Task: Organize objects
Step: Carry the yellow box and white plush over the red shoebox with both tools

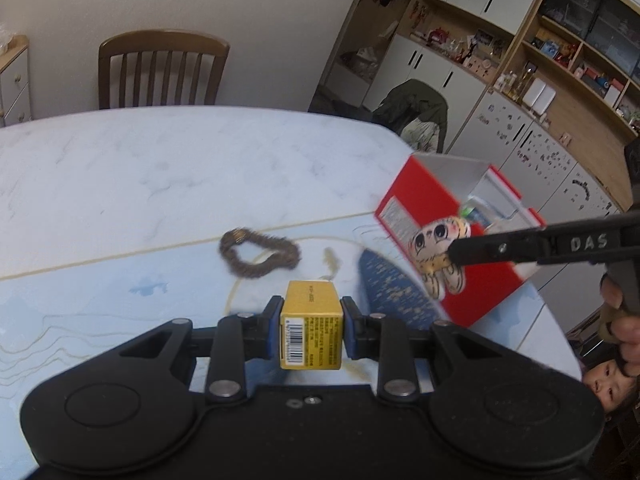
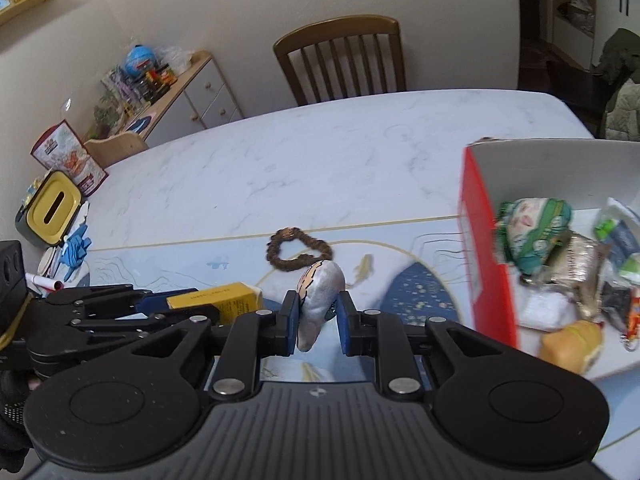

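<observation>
My left gripper (image 1: 310, 326) is shut on a small yellow box (image 1: 311, 325) with a barcode, held above the table; the same yellow box (image 2: 218, 300) and left gripper (image 2: 160, 304) show at the left of the right wrist view. My right gripper (image 2: 318, 310) is shut on a small plush tiger toy (image 2: 320, 300), silver-backed from here. In the left wrist view the tiger toy (image 1: 438, 254) hangs from the right gripper (image 1: 456, 254) in front of the red box (image 1: 424, 216). A brown hair scrunchie (image 1: 258, 254) lies on the table mat (image 1: 100, 300).
The red box (image 2: 486, 248), open on top, stands at the right and holds several small items. A wooden chair (image 2: 344, 60) stands behind the marble-patterned table (image 2: 280, 160). A yellow-lidded container (image 2: 54, 208) and blue gloves (image 2: 76, 248) sit at the table's left edge. A person's face shows low right.
</observation>
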`<action>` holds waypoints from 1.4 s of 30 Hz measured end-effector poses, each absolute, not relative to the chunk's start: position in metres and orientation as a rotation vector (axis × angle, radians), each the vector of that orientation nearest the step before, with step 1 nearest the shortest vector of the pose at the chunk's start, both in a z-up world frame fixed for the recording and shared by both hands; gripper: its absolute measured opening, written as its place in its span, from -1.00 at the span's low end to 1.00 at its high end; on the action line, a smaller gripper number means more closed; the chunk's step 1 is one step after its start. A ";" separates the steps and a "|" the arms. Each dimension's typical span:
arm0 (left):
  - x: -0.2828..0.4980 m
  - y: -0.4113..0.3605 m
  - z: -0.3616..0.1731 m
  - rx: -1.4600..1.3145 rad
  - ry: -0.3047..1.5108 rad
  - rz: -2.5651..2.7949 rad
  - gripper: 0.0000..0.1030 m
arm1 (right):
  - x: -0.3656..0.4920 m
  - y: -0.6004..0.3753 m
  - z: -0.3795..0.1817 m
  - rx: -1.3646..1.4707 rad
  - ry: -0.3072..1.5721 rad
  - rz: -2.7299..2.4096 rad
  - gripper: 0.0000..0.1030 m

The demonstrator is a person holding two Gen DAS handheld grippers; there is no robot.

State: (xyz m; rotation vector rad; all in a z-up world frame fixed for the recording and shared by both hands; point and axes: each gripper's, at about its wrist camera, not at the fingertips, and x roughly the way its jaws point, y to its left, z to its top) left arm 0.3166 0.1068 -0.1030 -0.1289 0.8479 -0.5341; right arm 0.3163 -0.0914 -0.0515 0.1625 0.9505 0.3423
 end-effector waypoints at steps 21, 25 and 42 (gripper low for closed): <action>0.310 -0.024 -0.051 -0.079 0.760 -0.628 -0.46 | 0.307 -0.212 -0.030 0.201 0.885 0.281 -0.62; 0.310 -0.051 -0.048 -0.066 0.753 -0.645 -0.46 | 0.308 -0.234 -0.032 0.209 0.883 0.274 -0.62; 0.325 -0.142 -0.061 -0.015 0.780 -0.668 -0.46 | 0.320 -0.322 -0.053 0.230 0.901 0.221 -0.62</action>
